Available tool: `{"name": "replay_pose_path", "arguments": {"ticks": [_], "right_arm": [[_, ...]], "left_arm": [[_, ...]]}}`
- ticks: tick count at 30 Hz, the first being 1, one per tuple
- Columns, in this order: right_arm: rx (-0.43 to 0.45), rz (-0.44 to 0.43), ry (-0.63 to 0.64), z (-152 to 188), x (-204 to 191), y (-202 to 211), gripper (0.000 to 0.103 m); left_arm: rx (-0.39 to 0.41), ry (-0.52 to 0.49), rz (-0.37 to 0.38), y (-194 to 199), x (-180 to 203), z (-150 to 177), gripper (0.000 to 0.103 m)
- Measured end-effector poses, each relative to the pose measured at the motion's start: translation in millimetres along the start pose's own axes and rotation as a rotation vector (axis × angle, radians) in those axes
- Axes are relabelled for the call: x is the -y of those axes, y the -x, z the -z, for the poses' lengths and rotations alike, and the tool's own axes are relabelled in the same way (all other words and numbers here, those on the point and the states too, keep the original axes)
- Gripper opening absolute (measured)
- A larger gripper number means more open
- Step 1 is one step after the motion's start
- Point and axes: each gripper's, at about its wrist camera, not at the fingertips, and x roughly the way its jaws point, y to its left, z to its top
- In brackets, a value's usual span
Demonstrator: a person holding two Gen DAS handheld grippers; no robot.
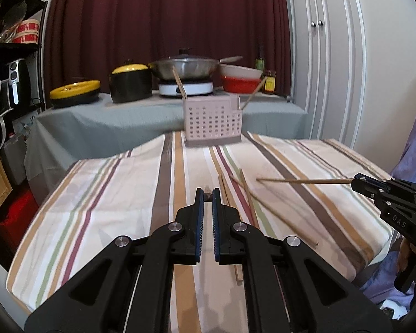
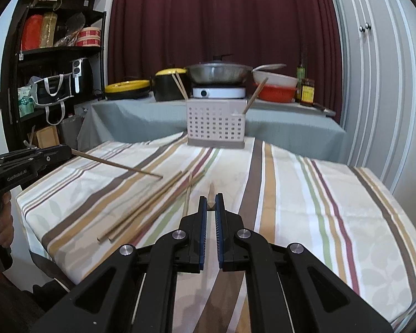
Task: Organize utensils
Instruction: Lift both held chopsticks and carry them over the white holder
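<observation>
Both tools are clenched, each on one chopstick, so the step in hand looks like carrying the sticks to the holder.

In the right wrist view, the left tool [image 2: 68,151] enters from the left edge. It pinches the left chopstick [image 2: 116,165] by its thick end, with the thin tip sloping down toward the striped cloth [image 2: 291,194]. At lower centre the right tool [image 2: 211,198] grips the right chopstick [image 2: 211,191], which points forward between the blue ribbed pads.

The loose chopsticks [image 2: 147,205] lie fanned on the tabletop [image 2: 346,222] between the two tools. They are thin, pale wood, squared at the thick end, and some cross one another.

The holder [image 2: 216,123] stands at the far edge of the tabletop, upper centre of the frame. It is a pale plastic box pierced with square holes, with a smaller pocket on its right side. Sticks already lean out of both parts.

To do the step well, tip each stick toward upright before reaching the rim, since a long, slim stick held at one end swings easily. Lower the thin end in first, and release only once it is inside a compartment. Smooth wood may twist in the pads, so the grip should be firm.
</observation>
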Motion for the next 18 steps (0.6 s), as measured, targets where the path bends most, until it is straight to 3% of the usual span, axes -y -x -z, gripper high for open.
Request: {"name": "replay_pose_path", "arguments": {"ticks": [18], "right_arm": [[0.113, -0.007, -0.023, -50.8, 12.5, 18.7, 0.007]], "left_arm": [[0.119, 0.020, -0.046, 33.7, -16.0, -50.5, 0.006]]}}
